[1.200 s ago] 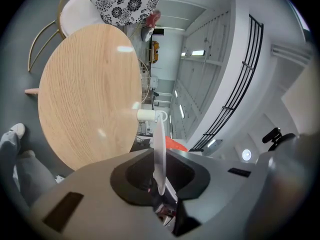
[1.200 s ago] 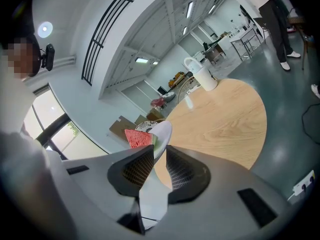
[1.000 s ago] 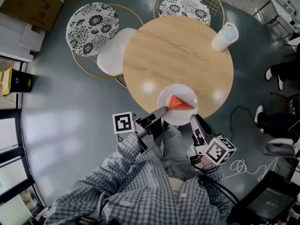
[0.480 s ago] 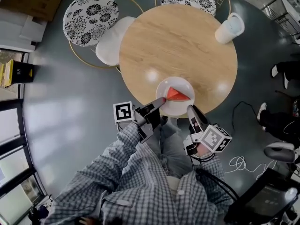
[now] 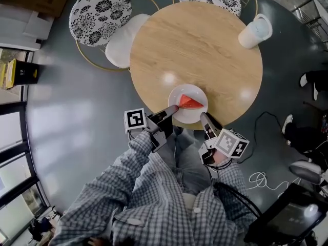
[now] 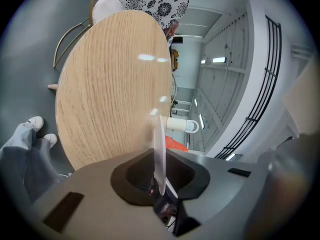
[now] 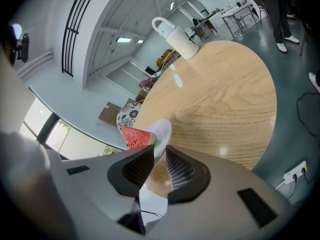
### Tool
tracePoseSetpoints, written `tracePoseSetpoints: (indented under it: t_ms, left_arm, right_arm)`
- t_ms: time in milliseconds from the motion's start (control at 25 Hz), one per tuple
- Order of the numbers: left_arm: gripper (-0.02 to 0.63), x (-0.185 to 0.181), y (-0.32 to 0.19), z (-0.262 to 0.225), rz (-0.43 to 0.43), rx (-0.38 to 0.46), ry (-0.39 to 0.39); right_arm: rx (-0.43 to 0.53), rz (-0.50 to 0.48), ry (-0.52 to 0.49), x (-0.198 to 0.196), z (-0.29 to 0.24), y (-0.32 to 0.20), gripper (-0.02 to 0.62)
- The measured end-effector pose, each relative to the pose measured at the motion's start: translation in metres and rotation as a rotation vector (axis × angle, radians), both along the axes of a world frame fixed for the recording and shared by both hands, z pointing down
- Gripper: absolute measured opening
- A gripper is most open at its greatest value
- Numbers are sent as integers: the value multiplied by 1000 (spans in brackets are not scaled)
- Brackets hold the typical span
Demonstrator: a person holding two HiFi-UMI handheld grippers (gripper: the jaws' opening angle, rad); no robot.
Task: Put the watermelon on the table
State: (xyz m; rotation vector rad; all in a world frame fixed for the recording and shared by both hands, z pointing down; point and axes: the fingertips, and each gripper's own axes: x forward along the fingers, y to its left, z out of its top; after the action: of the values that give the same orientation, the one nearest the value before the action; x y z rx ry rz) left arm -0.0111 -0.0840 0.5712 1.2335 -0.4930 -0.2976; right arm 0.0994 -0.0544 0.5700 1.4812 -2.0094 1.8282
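Watermelon lies on plate, at near edge of table. Left gripper sits at plate's left rim, right gripper at its right. Mug stands at table's far right edge. Stool stands beyond table's left.

Head view looks steeply down; both gripper views near, sharing table.
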Motion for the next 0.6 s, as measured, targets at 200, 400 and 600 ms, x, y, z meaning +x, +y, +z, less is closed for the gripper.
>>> tracePoseSetpoints:
  t_ms: [200,400,600]
  left_arm:
    - [55,-3,-1,13,-20,-27,-26]
    - [54,-4,-2,16,-32,-27,-38]
    - [54,-8,-3,27,-17,-31,-95]
  right_arm:
    - [-28,-28,3,-1,13,-6,78]
    - [-49,-44,-11,-3,17,-8,78]
    - [-26,-133,36,-6,19,-5,83]
